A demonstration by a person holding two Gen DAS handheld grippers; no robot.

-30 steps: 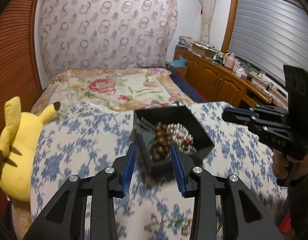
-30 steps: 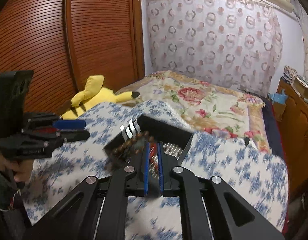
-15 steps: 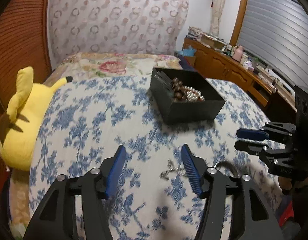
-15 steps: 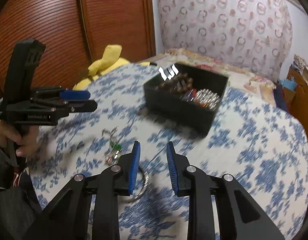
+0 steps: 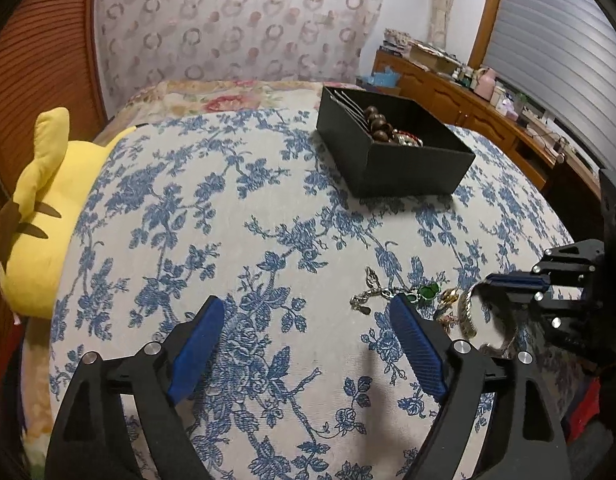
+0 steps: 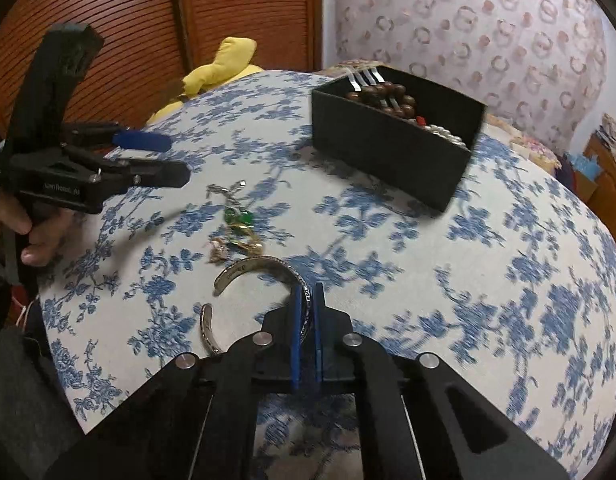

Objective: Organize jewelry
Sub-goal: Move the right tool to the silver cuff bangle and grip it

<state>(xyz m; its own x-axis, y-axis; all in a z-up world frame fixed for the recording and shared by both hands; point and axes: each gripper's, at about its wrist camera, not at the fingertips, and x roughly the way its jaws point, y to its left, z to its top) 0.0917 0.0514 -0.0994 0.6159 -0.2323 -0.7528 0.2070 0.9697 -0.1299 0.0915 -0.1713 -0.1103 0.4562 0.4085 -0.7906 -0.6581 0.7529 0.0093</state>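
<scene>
A silver cuff bracelet (image 6: pixel 252 266) lies on the blue floral tablecloth (image 6: pixel 488 280), and my right gripper (image 6: pixel 307 288) is shut on its right side. Just beyond it sits a small heap of jewellery: a green pendant (image 6: pixel 238 216), gold pieces and a thin chain (image 6: pixel 224 192). In the left wrist view the bracelet (image 5: pixel 466 316) shows in the right gripper (image 5: pixel 492 280), beside the green pendant (image 5: pixel 428 291). My left gripper (image 5: pixel 304 312) hovers over bare cloth left of the heap, its jaws opening with nothing between them. A black box (image 5: pixel 408 172) at the far side holds wooden beads and pearls.
A yellow plush toy (image 5: pixel 40 216) leans at the table's left edge. A bed with a floral cover lies behind the table, with a wooden sideboard (image 5: pixel 488 120) at the right. A hand (image 6: pixel 36 236) holds the left gripper (image 6: pixel 148 156).
Both grippers dropped from the black box to the near side of the table. The right jaws opened, then shut on the bracelet. The left jaws spread wider.
</scene>
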